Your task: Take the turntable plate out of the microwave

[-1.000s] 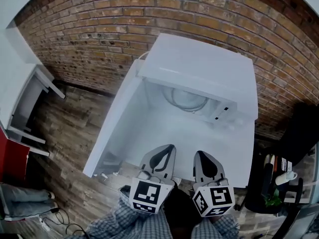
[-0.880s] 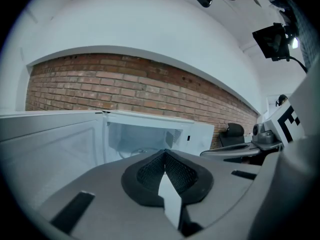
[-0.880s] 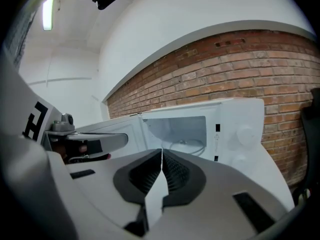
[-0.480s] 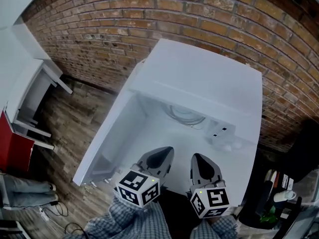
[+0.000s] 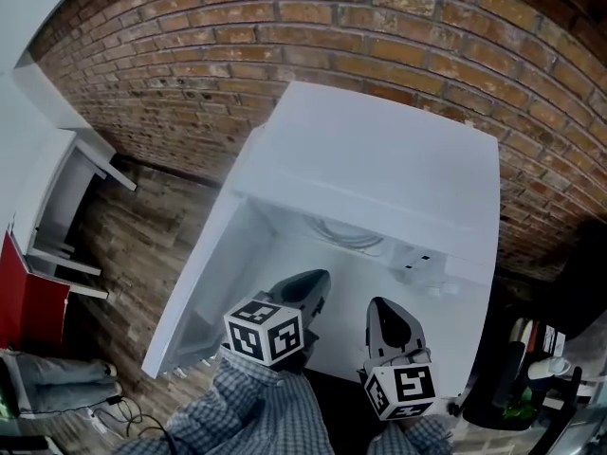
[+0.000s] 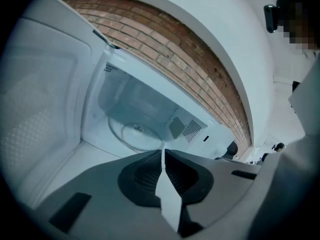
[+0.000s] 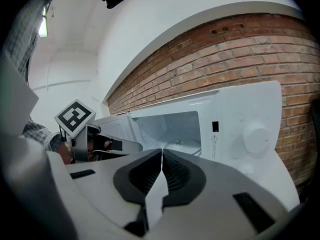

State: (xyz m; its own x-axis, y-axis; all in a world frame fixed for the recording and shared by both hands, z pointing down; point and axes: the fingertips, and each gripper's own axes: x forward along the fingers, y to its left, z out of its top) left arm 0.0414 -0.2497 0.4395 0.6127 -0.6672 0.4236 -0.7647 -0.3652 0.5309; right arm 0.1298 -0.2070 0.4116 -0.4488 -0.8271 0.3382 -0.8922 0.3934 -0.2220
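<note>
approach to an open microwave, both grippers short of the cavity. likely faults: the left gripper and right gripper have their fingers shut, so unless these part before the opening they would butt the plate rather than take its rim. the left one is near the door, which stands swung out to the left, and a brush there could swing it or jolt the oven. the plate is clear glass, lying flat on the cavity floor and not yet lifted. a pinch on one edge only may let it tilt, slip and scrape or chip on the sill, and its see-through rim is easy to misjudge. too steep a lift could strike the cavity roof. fingers: the left pair is pressed together tip to tip, holding nothing and touching nothing, aimed into the cavity toward the plate. the right pair is likewise closed and empty, aimed at the opening's right side, near the panel with its knob. behind the oven stands a brick wall.
</note>
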